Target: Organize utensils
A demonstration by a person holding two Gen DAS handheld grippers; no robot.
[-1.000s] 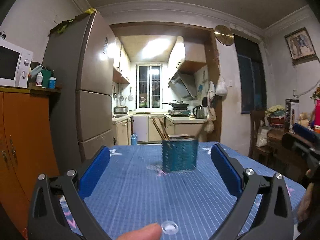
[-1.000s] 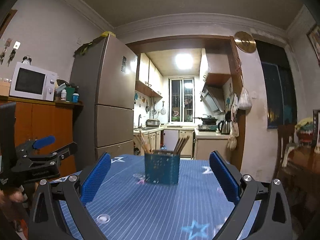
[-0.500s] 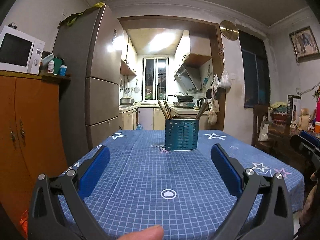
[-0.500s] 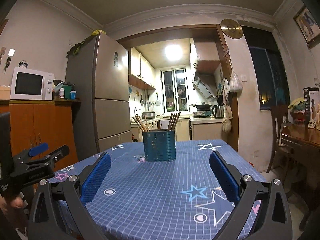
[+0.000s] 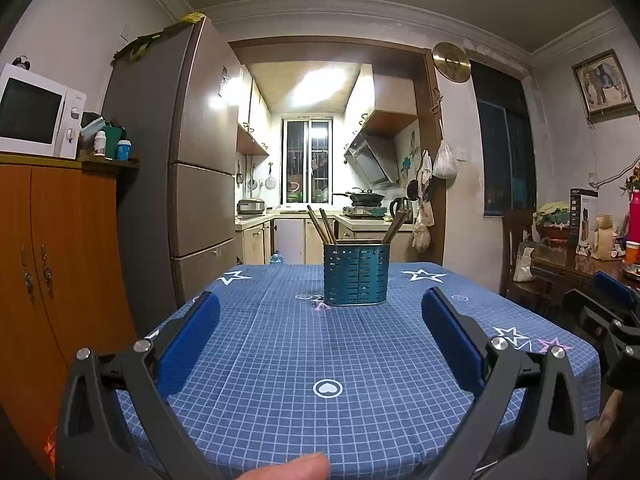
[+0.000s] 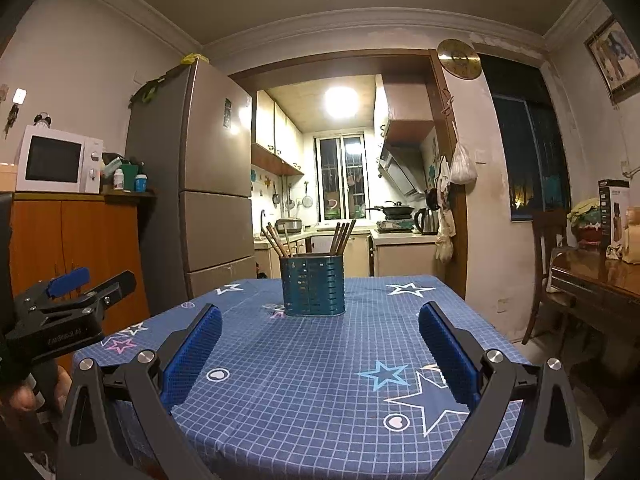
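Behind the bench, against the left wall: tall grey fridge, then orange cabinet with white microwave on top. Farther back, through wide doorway, lit kitchen with window, stove and pan. On right side, dark wooden table with boxes and a chair beside.

Bench covered with blue checked cloth, printed with stars and small hearts. Toward far edge of bench, standing upright: teal holder with slotted walls, also seen in right view. Inside holder, two bunches of brown chopsticks, one leaning left, other leaning right, tips up; same in right view. Cannot tell if divided into compartments.

Near the front edge, low over the cloth: left tongs, blue pads wide apart, holding nothing, pointed at holder and well apart from it. Fingertip of the person visible at bottom edge of that view. Right tongs likewise spread wide, nothing between the pads, holder well ahead of them. From right view, left tongs seen from side at left edge; from left view, right tongs only partly in sight at right edge.
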